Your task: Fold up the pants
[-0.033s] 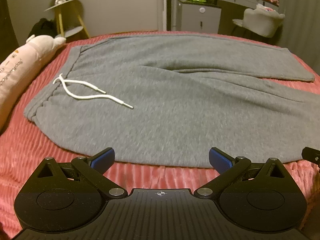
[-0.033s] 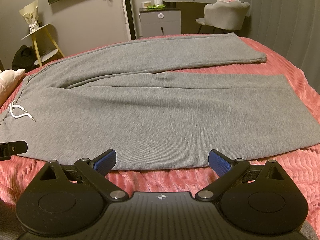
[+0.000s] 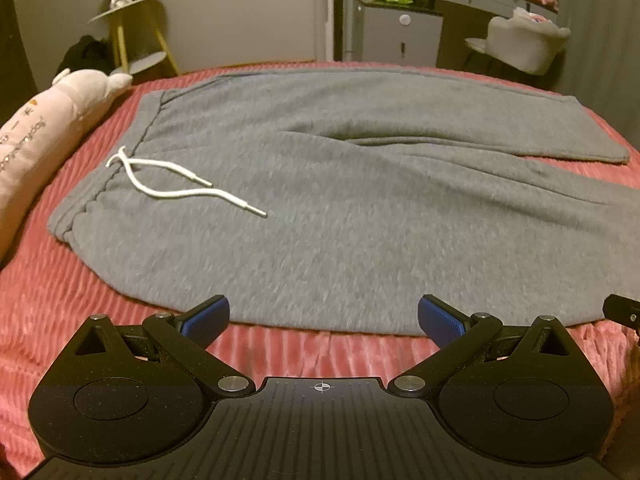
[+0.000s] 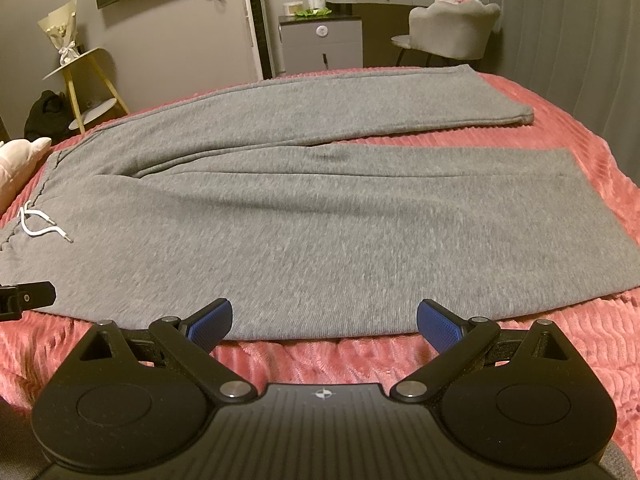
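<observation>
Grey sweatpants [image 3: 340, 200] lie flat on a pink ribbed bedspread [image 3: 60, 288], waistband to the left, legs spread to the right. A white drawstring [image 3: 172, 184] lies on the waist area. In the right wrist view the pants [image 4: 320, 220] show both legs in a V, with the drawstring [image 4: 40, 228] at far left. My left gripper [image 3: 323, 316] is open and empty, just at the pants' near edge by the hip. My right gripper [image 4: 324, 320] is open and empty at the near edge of the near leg.
A pink plush pillow [image 3: 52, 120] lies left of the waistband. Beyond the bed stand a yellow-legged side table [image 3: 132, 36], a grey cabinet [image 3: 396, 36] and a grey chair [image 4: 452, 28]. The right gripper's tip [image 3: 622, 308] shows at the left view's right edge.
</observation>
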Tool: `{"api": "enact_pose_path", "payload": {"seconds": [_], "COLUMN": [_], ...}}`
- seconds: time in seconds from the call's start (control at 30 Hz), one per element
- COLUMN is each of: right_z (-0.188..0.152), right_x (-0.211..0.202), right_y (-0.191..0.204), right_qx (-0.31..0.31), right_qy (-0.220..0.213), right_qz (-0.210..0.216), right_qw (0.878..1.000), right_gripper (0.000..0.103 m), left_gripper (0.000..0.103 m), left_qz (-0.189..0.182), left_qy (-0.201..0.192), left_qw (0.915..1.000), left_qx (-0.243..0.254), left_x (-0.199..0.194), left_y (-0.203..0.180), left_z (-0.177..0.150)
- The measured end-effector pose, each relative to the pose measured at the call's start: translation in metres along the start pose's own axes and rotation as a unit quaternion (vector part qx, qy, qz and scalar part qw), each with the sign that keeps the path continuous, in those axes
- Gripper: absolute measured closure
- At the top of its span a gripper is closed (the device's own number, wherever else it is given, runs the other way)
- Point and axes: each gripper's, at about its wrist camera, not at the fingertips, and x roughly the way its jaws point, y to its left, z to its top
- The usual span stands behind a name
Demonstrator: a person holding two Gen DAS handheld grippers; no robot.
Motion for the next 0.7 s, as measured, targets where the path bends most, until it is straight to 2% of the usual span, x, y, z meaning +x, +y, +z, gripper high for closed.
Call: {"api": "enact_pose_path", "payload": {"seconds": [0.17, 0.27, 0.33, 0.4, 0.47, 0.57, 0.63, 0.7], "right_z": [0.007, 0.023, 0.040, 0.058, 0.071, 0.076, 0.068, 0.060], "right_x": [0.006, 0.012, 0.023, 0.042, 0.067, 0.114, 0.136, 0.137], "right_y": [-0.009, -0.024, -0.036, -0.050, -0.063, -0.081, -0.091, -0.100], "right_qx": [0.020, 0.043, 0.058, 0.062, 0.045, 0.019, 0.017, 0.026], "right_qy": [0.020, 0.027, 0.032, 0.043, 0.057, 0.113, 0.137, 0.110], "right_qz": [0.024, 0.032, 0.009, -0.027, -0.086, -0.151, -0.155, -0.134], "right_qw": [0.999, 0.998, 0.998, 0.997, 0.994, 0.982, 0.978, 0.984], "right_gripper": [0.004, 0.004, 0.004, 0.004, 0.004, 0.004, 0.004, 0.004], "left_gripper": [0.000, 0.000, 0.000, 0.000, 0.000, 0.000, 0.000, 0.000], "left_qz": [-0.011, -0.007, 0.002, 0.018, 0.037, 0.057, 0.070, 0.092], "left_qy": [0.012, 0.039, 0.046, 0.035, 0.021, 0.005, -0.003, -0.009], "left_qw": [0.9999, 0.9992, 0.9989, 0.9990, 0.9984, 0.9958, 0.9934, 0.9901], "left_qx": [-0.002, -0.006, -0.011, -0.023, -0.038, -0.071, -0.091, -0.106], "left_x": [-0.003, 0.002, 0.009, 0.016, 0.028, 0.054, 0.078, 0.105], "left_y": [0.003, 0.004, 0.003, 0.002, -0.001, -0.006, -0.009, -0.012], "left_z": [0.006, 0.024, 0.041, 0.062, 0.087, 0.124, 0.141, 0.152]}}
